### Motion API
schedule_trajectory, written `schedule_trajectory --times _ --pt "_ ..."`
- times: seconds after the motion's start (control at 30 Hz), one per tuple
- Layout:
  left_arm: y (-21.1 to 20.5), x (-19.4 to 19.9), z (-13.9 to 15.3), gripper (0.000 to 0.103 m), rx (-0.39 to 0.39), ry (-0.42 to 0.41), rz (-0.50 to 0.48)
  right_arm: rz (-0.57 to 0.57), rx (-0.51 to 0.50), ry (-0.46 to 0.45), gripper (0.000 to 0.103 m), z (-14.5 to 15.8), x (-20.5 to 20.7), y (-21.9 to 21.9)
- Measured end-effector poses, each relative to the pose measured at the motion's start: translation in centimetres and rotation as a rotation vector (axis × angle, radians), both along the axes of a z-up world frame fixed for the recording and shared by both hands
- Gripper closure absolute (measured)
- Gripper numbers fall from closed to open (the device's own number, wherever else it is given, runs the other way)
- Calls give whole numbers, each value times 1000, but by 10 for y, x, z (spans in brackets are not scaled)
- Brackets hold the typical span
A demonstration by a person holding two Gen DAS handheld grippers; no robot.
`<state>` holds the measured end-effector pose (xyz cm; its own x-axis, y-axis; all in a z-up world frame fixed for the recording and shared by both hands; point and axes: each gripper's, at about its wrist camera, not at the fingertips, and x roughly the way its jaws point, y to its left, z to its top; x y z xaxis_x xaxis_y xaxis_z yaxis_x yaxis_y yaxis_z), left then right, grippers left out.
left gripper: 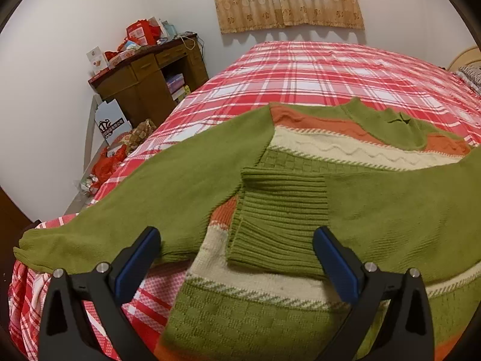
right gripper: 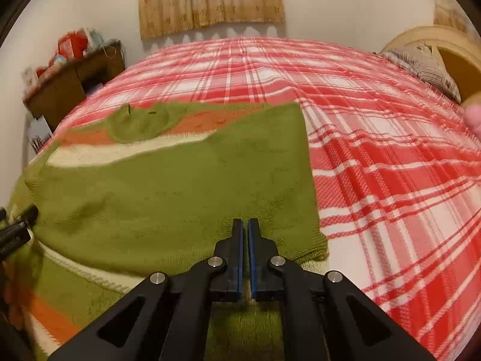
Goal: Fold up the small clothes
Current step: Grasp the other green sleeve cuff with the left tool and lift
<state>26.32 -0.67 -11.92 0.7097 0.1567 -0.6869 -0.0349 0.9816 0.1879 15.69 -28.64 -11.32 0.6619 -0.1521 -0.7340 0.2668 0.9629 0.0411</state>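
A small green sweater (left gripper: pixel 300 162) with orange and cream stripes lies on the red plaid bed (left gripper: pixel 315 72). Its right sleeve is folded across the chest, with the ribbed cuff (left gripper: pixel 279 219) lying between my left gripper's fingers. The left sleeve (left gripper: pixel 126 204) stretches out toward the bed's left edge. My left gripper (left gripper: pixel 237 258) is open and empty, just above the cuff. In the right wrist view my right gripper (right gripper: pixel 245 225) is shut, its tips at the near edge of the folded green sleeve (right gripper: pixel 180 192); a hold on the cloth is not clear.
A brown desk (left gripper: pixel 150 75) piled with red boxes stands left of the bed, with bags on the floor beside it. A curtain (left gripper: pixel 285 0) hangs on the far wall. A pillow (right gripper: pixel 427 66) and headboard sit at the right. The left gripper shows at the right wrist view's left edge (right gripper: pixel 15 228).
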Motion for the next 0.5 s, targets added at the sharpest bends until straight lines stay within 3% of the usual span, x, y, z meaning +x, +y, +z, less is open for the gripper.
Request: schedule_trajectory --times 0.27,0.5 --pt "31 -16 24 0 -53 -23 63 -4 -14 -14 99 -2 -3 1" --pt "111 -46 53 0 -99 -105 252 -4 7 -27 99 -2 -9 0"
